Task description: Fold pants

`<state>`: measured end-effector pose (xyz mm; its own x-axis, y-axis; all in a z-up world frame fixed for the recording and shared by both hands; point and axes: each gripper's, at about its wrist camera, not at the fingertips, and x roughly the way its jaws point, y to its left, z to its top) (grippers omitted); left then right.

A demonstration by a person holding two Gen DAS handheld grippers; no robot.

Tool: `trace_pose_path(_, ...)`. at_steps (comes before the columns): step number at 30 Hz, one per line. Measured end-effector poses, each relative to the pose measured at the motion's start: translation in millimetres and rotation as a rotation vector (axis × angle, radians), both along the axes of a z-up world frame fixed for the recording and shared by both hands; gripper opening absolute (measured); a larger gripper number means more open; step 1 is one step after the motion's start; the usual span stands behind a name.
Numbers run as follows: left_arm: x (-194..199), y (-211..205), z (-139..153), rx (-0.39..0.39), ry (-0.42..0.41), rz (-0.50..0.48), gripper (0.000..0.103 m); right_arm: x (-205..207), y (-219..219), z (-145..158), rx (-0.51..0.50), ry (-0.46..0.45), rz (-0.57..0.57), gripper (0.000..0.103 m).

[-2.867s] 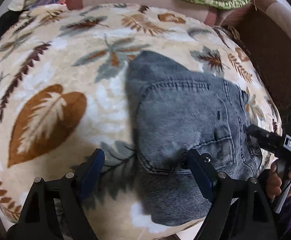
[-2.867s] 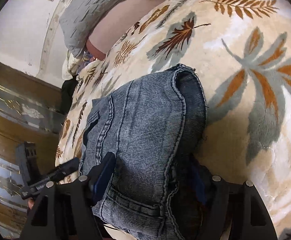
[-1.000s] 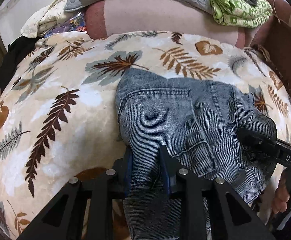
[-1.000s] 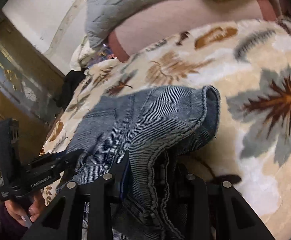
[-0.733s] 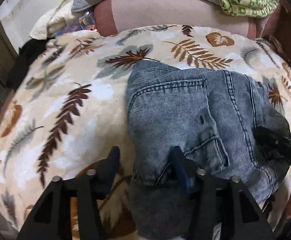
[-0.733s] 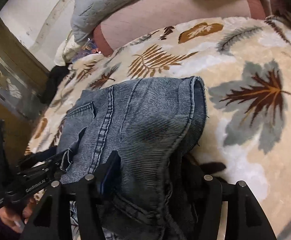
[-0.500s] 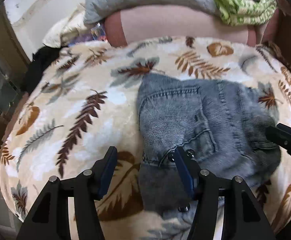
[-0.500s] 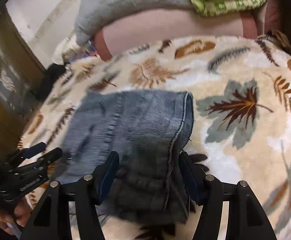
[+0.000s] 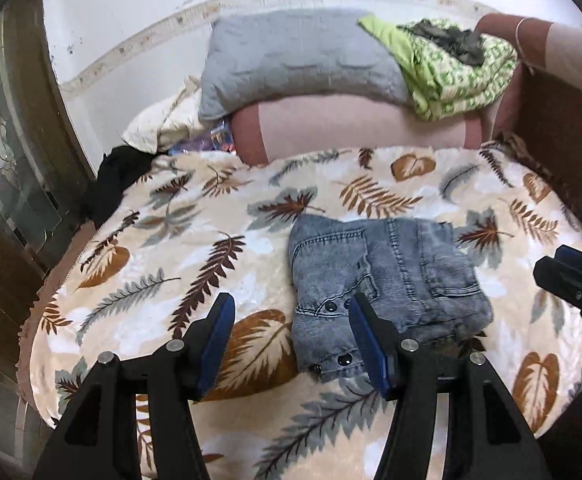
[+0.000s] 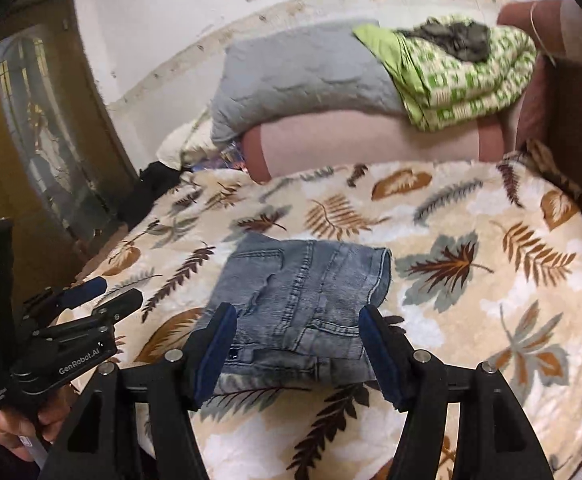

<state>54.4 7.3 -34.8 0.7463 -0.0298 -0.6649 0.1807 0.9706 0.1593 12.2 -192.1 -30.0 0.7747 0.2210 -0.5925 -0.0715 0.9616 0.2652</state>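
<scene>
Well, both tools hung clear above the bed, and the folded pair of faded grey-blue denim pants lay as a squat rectangular bundle on the cream fleece blanket with brown and grey leaf prints, near its middle. The left gripper stood with its jaws parted and nothing between the blue pads; part of the bundle merely showed beyond them. The right gripper was parted just as widely and empty too, with the denim showing through the gap but lying beneath, untouched.

From the left wrist view, a stitched back pocket faced up, dark snaps dotted the near edge, and a lower layer stuck out beneath the top fold. From the right wrist view, the right-hand end showed a thick rolled edge where several layers stacked.

As for handling, that denim looked heavy for cloth and fairly stiff, likely to hold a crease yet sag if lifted from one point. It seemed grippy rather than slippery, and in no way fragile. The plush blanket would probably drag against it, so sliding the bundle looked less promising than lifting. Best holds, by my reckoning, were the two near corners, pinching through every layer, or the thick rolled end, where seams give the pads something firm.

Behind it all sat a grey quilted pillow and a crumpled lime-green patterned cloth.
</scene>
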Motion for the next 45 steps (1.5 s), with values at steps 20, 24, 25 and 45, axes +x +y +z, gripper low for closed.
trace_pose_path(20,-76.6,25.8,36.4,0.041,-0.165,0.055,0.079,-72.5,32.6,32.4,-0.093,-0.111,0.028,0.069)
trace_pose_path(24,-80.8,31.6,37.2,0.026,-0.164,0.067,0.081,-72.3,34.4,32.6,-0.103,-0.127,0.016,0.069)
trace_pose_path(25,-82.2,33.0,37.9,0.023,-0.166,0.07,0.081,-72.5,34.3,33.0,-0.111,-0.138,0.006,0.069)
trace_pose_path(45,-103.7,57.0,70.2,-0.059,-0.28,0.14,0.092,-78.4,36.2,41.6,-0.115,-0.213,-0.082,0.07)
